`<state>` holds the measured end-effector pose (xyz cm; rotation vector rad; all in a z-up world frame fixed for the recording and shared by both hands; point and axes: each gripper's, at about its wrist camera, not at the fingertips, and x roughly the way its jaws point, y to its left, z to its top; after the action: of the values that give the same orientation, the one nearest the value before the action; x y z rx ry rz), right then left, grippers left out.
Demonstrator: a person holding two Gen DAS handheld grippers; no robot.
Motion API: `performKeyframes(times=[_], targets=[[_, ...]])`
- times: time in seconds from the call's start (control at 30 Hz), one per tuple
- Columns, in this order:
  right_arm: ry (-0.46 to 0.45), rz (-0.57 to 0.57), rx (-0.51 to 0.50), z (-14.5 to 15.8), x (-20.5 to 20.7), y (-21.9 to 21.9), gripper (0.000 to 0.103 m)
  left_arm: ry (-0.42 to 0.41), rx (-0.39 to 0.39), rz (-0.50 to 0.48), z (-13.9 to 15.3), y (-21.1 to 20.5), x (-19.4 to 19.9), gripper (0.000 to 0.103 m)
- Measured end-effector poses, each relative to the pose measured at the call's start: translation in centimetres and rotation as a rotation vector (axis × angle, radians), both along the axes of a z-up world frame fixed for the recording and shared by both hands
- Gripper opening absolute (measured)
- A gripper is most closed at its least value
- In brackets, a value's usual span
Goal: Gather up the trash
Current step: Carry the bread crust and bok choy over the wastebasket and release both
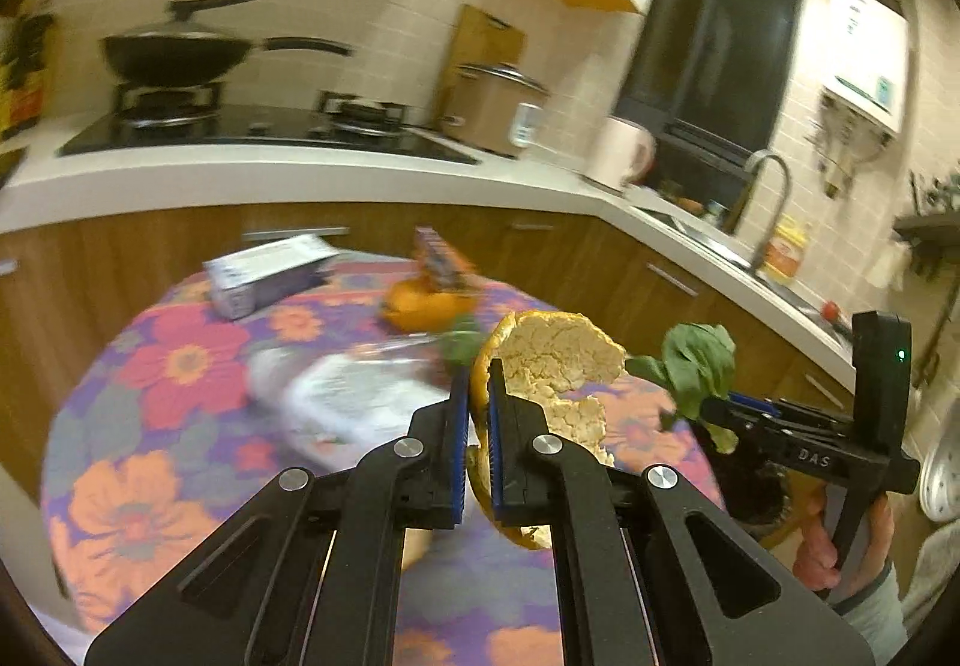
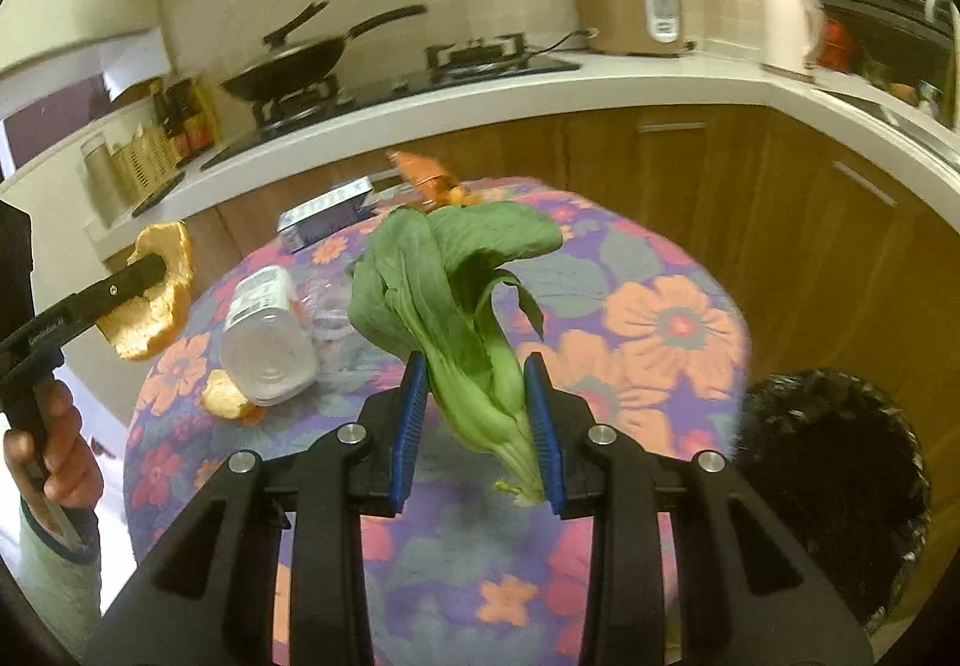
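You hold two pieces of trash above the round table with the flowered purple cloth [image 2: 672, 318]. Your left gripper [image 1: 478, 414] is clenched on one large curved orange peel with a pale pith [image 1: 558, 360]; your right gripper [image 2: 477, 414] is clamped around one green leafy bok choy stalk [image 2: 456, 306].

On the table lie one clear plastic bottle on its side [image 2: 270, 336], one small orange peel scrap [image 2: 225, 396] just beside it, one white and purple carton [image 2: 327, 216] and one orange wrapper [image 2: 429, 174] at the far edge.

One black-lined trash bin [image 2: 840, 480] stands beside the table to your right. Nothing lies between it and the bok choy.
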<state>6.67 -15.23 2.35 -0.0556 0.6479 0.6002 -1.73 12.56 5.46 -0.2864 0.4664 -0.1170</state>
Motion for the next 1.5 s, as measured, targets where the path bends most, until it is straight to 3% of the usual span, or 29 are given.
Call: performKeyframes(times=[0.17, 0.43, 0.73, 1.23, 1.37, 1.5], targets=[[0.000, -0.086, 0.045, -0.1, -0.1, -5.1, 0.029, 0.010, 0.030, -0.113, 0.3, -6.3, 3.3, 0.004], [0.033, -0.269, 0.083, -2.6, 0.3, -14.2, 0.029, 0.095, 0.009, -0.309, -1.2, -16.6, 10.0, 0.004], [0.075, -0.412, 0.077, -5.7, 1.3, -20.0, 0.029, 0.154, 0.069, -0.445, -3.5, -26.3, 14.6, 0.004], [0.265, -0.600, 0.088, -10.9, 4.6, -25.0, 0.032, 0.267, 0.118, -0.489, -7.8, -32.1, 18.8, 0.004], [0.257, -0.607, 0.103, -11.1, 4.5, -25.5, 0.050, 0.284, 0.130, -0.495, -8.2, -32.6, 19.1, 0.004], [0.261, -0.612, 0.106, -10.9, 3.9, -25.9, 0.051, 0.316, 0.142, -0.513, -9.1, -33.1, 19.4, 0.008]])
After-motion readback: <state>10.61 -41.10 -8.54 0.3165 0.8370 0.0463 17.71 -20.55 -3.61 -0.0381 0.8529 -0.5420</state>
